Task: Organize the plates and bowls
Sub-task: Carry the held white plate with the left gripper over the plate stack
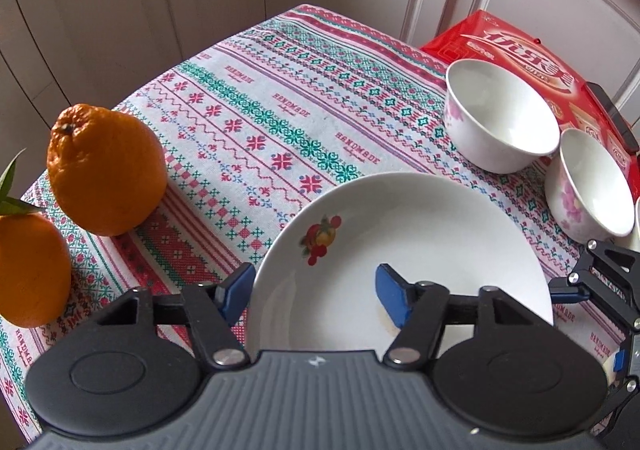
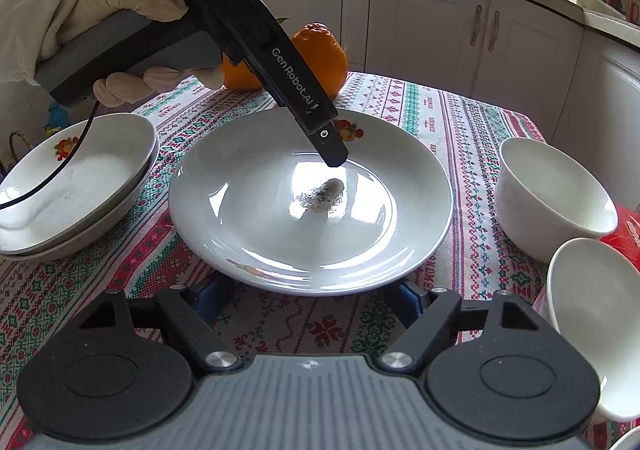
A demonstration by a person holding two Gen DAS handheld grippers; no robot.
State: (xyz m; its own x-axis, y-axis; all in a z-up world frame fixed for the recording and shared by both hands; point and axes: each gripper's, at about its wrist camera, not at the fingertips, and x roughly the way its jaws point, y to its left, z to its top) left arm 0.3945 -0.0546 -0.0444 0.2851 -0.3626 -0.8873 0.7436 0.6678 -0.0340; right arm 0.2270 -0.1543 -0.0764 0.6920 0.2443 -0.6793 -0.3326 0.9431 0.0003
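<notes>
The plate lies in the middle of the table, apart from the other dishes, with a dark smear at its centre. The left claw is spread across the plate's near rim, one finger outside the edge and one over the inside, not pinching it yet as far as I can tell. The right claw is also spread, its tips hidden under the opposite rim. On one side two plates already sit stacked; on the other, two bowls stand next to each other, unstacked, the nearer one tilted. Two oranges and a red packet sit by. So I judge the job partly done: this plate should join the stack, and the bowls still need nesting.
</notes>
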